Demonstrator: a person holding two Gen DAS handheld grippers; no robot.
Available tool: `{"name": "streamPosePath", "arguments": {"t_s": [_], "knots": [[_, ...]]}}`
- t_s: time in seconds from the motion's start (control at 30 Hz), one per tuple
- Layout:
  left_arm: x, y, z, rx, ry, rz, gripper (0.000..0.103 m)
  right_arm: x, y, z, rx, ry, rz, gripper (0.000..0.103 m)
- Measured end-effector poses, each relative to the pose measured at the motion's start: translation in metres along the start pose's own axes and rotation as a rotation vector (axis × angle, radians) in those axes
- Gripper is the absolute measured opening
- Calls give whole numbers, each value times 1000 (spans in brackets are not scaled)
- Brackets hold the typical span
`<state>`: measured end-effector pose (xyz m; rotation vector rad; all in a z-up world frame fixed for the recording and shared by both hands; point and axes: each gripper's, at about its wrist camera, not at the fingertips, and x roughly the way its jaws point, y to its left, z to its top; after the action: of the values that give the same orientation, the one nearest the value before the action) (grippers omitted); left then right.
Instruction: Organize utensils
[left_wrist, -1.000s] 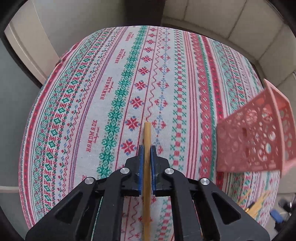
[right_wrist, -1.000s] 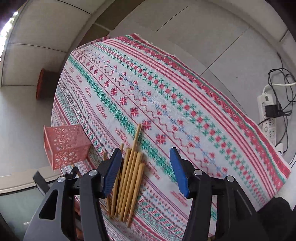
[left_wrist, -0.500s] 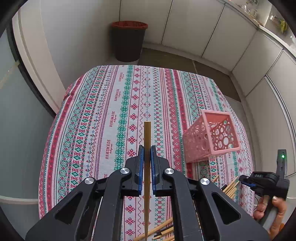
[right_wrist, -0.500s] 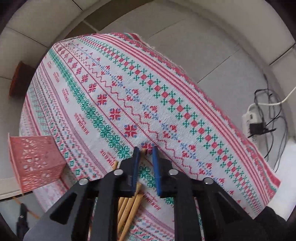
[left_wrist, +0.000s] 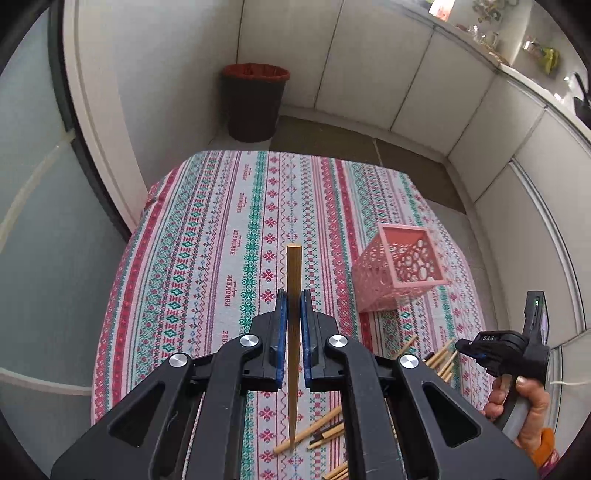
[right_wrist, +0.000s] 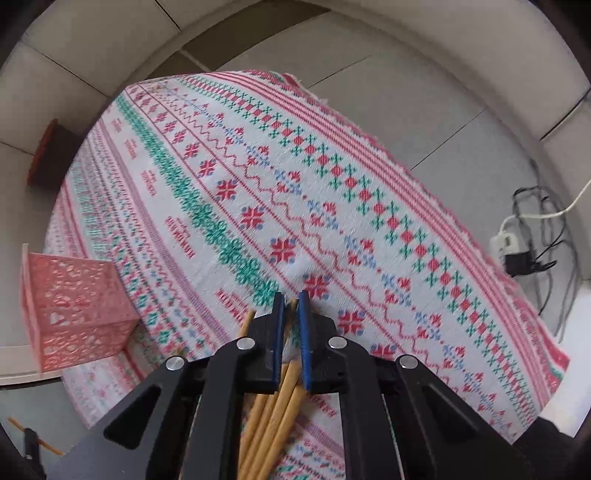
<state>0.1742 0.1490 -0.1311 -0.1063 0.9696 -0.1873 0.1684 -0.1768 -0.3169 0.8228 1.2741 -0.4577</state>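
My left gripper (left_wrist: 291, 306) is shut on a bamboo chopstick (left_wrist: 293, 280) and holds it high above the table, pointing forward. A pink perforated holder (left_wrist: 400, 269) stands upright on the patterned cloth to its right; it also shows at the left of the right wrist view (right_wrist: 72, 310). My right gripper (right_wrist: 291, 301) is shut on a bamboo chopstick (right_wrist: 293, 305) from the pile of loose chopsticks (right_wrist: 269, 410) lying under it. The right gripper also shows in the left wrist view (left_wrist: 506, 347), low over the chopsticks (left_wrist: 441, 360).
The table wears a red and green patterned cloth (left_wrist: 236, 236). More loose chopsticks (left_wrist: 317, 432) lie at its near edge. A dark bin (left_wrist: 255, 103) stands on the floor beyond the table. A power strip with cables (right_wrist: 517, 247) lies on the floor at right.
My left gripper rose and pulled back with its chopstick, so the whole table shows. My right gripper went from wide open to shut on a chopstick in the pile.
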Motion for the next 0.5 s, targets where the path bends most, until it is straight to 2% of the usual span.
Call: {"name": "streamPosePath", "arguments": {"t_s": [0.1,0.33,0.5], "knots": [[-29,-1,-7,23,-50,-24,6,-29,-5,-10,-46,-8,97,7],[-96,-11,-21,42,-176,-46,6,-123,-2,-42,-263,-88,264,6],[-130,-23,-22,55,-264,-50,6,-183,0,-60,-362,-166,317,5]]}}
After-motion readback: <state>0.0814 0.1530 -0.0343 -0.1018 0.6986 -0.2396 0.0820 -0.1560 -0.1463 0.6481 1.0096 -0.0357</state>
